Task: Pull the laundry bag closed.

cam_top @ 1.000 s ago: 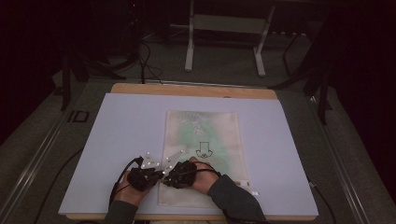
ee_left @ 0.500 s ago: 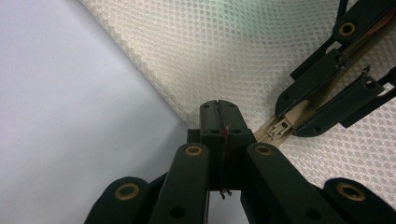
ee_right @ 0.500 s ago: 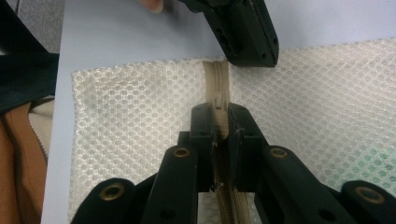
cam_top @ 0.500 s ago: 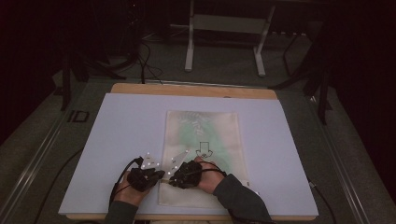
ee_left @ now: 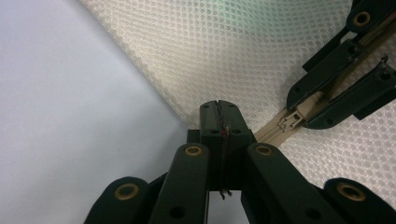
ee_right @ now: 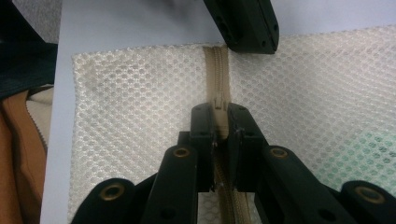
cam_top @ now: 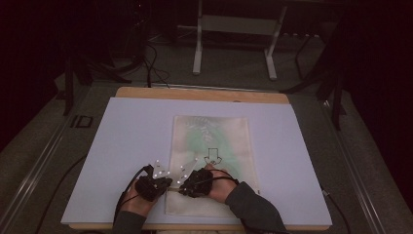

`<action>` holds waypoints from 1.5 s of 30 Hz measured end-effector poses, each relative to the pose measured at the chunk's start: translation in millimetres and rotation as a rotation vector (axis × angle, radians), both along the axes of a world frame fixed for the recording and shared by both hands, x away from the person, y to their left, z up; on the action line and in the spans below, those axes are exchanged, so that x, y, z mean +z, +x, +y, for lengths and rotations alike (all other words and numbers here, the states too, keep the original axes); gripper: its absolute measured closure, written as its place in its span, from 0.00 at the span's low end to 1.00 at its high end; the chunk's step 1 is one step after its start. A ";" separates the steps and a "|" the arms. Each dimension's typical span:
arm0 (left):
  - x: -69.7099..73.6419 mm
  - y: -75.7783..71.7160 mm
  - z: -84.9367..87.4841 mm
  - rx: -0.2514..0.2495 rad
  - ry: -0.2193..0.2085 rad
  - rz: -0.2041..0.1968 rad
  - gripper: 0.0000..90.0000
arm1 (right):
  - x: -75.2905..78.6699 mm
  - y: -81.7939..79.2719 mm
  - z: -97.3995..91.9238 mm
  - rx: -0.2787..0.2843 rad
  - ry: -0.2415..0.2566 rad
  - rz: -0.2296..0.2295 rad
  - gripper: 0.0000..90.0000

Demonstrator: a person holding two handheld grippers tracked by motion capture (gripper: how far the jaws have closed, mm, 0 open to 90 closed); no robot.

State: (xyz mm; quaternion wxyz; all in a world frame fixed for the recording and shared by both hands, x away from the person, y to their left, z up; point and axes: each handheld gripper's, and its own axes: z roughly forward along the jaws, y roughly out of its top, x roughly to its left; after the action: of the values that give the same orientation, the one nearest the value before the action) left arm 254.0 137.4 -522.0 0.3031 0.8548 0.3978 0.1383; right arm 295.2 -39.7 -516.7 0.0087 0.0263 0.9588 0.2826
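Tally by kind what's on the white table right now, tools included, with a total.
Mesh bag: 1
Zipper on the bag: 1
Zipper pull: 1
Tools: 2, the left tool shut on the bag's edge at the zipper's end, the right tool shut on the zipper
Total: 5

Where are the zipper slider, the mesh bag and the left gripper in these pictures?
zipper slider (ee_left: pixel 290 122), left gripper view, on its tan body.
mesh bag (cam_top: pixel 234 131), high view, on its bare upper right part.
left gripper (ee_left: pixel 218 109), left gripper view, at its closed tips on the bag's edge.
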 end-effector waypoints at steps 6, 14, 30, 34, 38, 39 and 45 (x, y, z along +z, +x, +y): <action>2.7 -4.2 4.9 -0.024 -0.101 0.033 0.99 | -0.9 0.3 -1.3 -0.008 0.013 0.007 0.91; -4.2 -0.2 3.9 -0.036 -0.114 0.064 0.99 | -0.5 -1.0 0.1 -0.004 0.004 -0.006 0.91; -4.8 -0.4 3.9 -0.043 -0.106 0.064 0.99 | 5.8 -4.9 -3.4 0.045 -0.075 -0.060 0.91; -4.9 -0.1 4.3 -0.046 -0.109 0.065 0.99 | 6.2 -4.6 -6.4 0.044 -0.081 -0.058 0.91; -4.9 0.1 4.3 -0.046 -0.110 0.066 0.99 | 6.3 -5.0 -8.3 0.045 -0.085 -0.060 0.91; -4.8 0.1 4.3 -0.048 -0.107 0.066 0.99 | 6.3 -5.1 -8.8 0.043 -0.087 -0.059 0.91; -4.7 -0.2 3.6 -0.046 -0.104 0.063 0.99 | 6.4 -5.4 -11.6 0.043 -0.089 -0.061 0.91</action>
State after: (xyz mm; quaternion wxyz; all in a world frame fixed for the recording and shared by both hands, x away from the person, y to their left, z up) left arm 253.8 141.0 -526.7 0.3377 0.8506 0.3943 0.0834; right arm 289.7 -51.3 -510.3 0.0331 -0.0032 0.9701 0.2404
